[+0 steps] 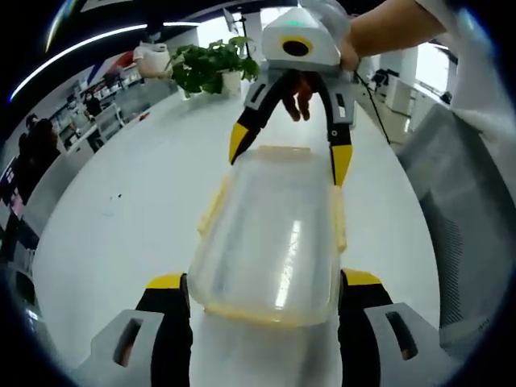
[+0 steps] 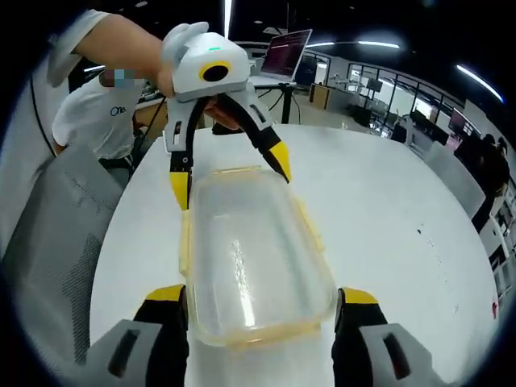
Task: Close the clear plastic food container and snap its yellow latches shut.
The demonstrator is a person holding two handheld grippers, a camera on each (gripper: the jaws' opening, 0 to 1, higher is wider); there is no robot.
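A clear plastic food container [image 1: 274, 234] lies lengthwise on the white table [image 1: 129, 218], lid on top. Its yellow side latches [image 1: 214, 205] flare outward. My left gripper [image 1: 263, 280] is open, its jaws flanking the container's near end in the left gripper view. My right gripper [image 1: 289, 153], held by a hand, is open with its yellow tips at the corners of the far end. In the right gripper view the same container [image 2: 254, 266] runs from the right gripper [image 2: 261, 294] to the left gripper [image 2: 230, 173]. Whether any jaw presses the container walls is unclear.
A potted plant [image 1: 211, 66] stands at the table's far end. A grey mesh chair [image 1: 463, 218] sits beside the table, also the chair [image 2: 48, 242] on the left. A laptop [image 2: 284, 55] on a stand and a person in a white shirt [image 2: 97, 113] are beyond.
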